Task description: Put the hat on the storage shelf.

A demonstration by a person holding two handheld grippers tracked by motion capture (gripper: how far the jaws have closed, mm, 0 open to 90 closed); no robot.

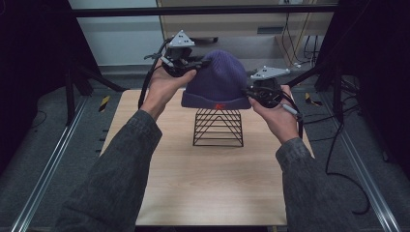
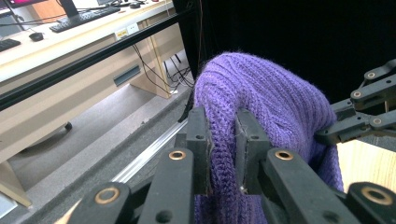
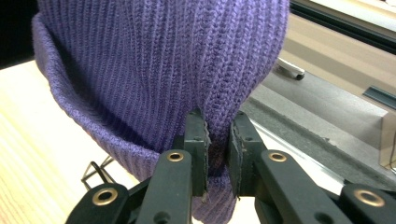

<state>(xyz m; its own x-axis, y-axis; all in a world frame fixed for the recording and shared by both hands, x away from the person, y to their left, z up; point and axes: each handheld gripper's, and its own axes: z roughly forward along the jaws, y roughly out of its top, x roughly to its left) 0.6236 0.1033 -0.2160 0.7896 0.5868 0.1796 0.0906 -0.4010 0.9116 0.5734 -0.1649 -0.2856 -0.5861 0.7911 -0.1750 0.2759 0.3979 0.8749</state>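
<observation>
A purple knitted beanie with a folded cuff and a small red mark is held up over a black wire stand in the high view. My left gripper is shut on a fold of knit high on the hat's left side. In the left gripper view, the left gripper pinches the beanie, and the other gripper's jaws show at the right edge. My right gripper is shut on the cuff at the hat's right side. In the right gripper view, the right gripper clamps the beanie at its rim.
The wire stand rests on a light wooden table. Metal rails run along both sides on the grey floor. A desk with a keyboard stands beyond the table. Cables trail from both grippers.
</observation>
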